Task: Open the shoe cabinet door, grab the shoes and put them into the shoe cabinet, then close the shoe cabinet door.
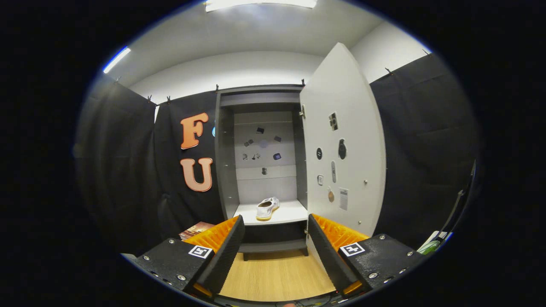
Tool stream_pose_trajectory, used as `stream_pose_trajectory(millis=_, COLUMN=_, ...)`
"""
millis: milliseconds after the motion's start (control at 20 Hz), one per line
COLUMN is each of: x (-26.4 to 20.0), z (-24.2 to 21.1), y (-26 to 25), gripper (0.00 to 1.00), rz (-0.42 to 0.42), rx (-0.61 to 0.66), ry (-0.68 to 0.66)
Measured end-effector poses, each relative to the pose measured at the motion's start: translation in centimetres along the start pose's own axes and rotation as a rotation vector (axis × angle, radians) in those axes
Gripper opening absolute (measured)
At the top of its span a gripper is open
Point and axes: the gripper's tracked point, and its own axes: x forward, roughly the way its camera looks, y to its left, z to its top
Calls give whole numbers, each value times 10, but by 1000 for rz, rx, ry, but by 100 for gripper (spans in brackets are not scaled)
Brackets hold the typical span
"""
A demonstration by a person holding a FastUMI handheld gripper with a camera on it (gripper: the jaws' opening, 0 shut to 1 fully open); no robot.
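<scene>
The tall grey shoe cabinet [226, 153] stands ahead against the booth wall. Its white door [345, 128] is swung wide open to the right, with stickers and small fittings on its inner face. A white shoe with a yellowish sole [267, 208] lies on the cabinet's white shelf [290, 212], toe pointing inward. My gripper [275, 226] is open, held back from the cabinet above the wooden floor, with nothing between its fingers. The shoe lies beyond the fingers, slightly left of the gap's middle.
A lower dark compartment [273, 234] sits under the shelf, and the cabinet stands on short legs over the wood floor [277, 273]. A book or box [195, 230] lies on the floor left of the cabinet. A stand with green and white items [439, 238] is at the right.
</scene>
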Motion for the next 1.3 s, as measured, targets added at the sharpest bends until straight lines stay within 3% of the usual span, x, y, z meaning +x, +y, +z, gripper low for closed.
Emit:
stream_pose_trajectory(millis=350, x=-9, z=6, y=-123, gripper=93, rz=-177, rx=34, ry=-17)
stream_pose_trajectory(millis=550, x=-1, z=9, y=-174, gripper=93, rz=-221, rx=49, ry=-24)
stream_pose_trajectory(millis=750, x=21, z=6, y=-204, gripper=95, rz=-203, rx=53, ry=-8)
stream_pose_trajectory(millis=1050, x=46, z=6, y=-206, gripper=95, rz=-144, rx=27, ry=8)
stream_pose_trajectory(millis=1300, x=53, z=8, y=-207, gripper=94, rz=-141, rx=25, ry=18)
